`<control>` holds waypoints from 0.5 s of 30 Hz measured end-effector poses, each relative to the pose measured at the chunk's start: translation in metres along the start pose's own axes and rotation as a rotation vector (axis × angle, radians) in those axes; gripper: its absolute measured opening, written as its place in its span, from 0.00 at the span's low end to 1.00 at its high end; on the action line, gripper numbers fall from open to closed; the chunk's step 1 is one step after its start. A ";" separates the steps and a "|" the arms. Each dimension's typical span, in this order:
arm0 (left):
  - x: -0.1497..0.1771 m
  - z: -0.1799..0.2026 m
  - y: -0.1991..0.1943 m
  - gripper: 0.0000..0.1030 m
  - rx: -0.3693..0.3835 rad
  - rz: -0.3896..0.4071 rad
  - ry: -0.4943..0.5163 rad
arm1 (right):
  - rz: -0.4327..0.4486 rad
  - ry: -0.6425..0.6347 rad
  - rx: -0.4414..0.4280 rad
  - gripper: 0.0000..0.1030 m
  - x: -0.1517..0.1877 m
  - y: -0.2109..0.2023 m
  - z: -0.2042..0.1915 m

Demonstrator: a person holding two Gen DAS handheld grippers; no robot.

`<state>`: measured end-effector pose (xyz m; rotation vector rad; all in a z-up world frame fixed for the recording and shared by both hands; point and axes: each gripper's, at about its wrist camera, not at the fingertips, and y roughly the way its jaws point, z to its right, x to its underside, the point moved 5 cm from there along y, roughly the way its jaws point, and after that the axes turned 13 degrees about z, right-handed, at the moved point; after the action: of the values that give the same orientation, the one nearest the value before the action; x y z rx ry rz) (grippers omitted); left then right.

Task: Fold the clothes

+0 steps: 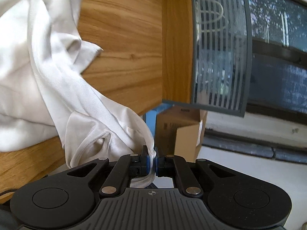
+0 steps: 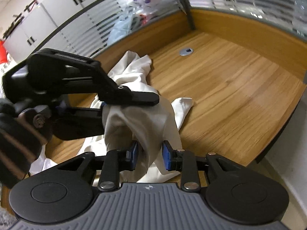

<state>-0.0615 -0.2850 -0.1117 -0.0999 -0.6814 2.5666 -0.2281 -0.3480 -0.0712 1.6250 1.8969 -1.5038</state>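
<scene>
Office: wood desk (image 2: 220, 88) with cable grommet (image 2: 186, 51), frosted-stripe glass partition (image 2: 92, 25) top, grey cabinets (image 2: 38, 23) upper left.

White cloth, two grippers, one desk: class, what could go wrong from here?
1. The left gripper pinches only a thin edge of the cloth; a tug may slip it free.
2. The right gripper is open around a bunched fold and may grab several layers.
3. Cloth hangs past the desk edge and may slide off.

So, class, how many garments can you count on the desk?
1: a white garment heaped on the wooden desk, one part lifted by the left claw. More could lie hidden underneath.
</scene>
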 end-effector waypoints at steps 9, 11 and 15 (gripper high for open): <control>0.006 0.023 -0.026 0.44 -0.052 0.068 0.463 | 0.048 0.176 0.097 0.04 -0.004 -0.022 0.034; 0.009 0.024 -0.031 0.44 -0.049 0.064 0.508 | 0.061 0.216 0.110 0.04 -0.003 -0.027 0.041; 0.019 0.021 -0.039 0.44 -0.038 0.054 0.569 | 0.069 0.232 0.136 0.04 0.000 -0.029 0.047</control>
<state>-0.0653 -0.2559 -0.0734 -0.8321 -0.5052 2.3961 -0.2719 -0.3807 -0.0762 1.9820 1.8631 -1.5032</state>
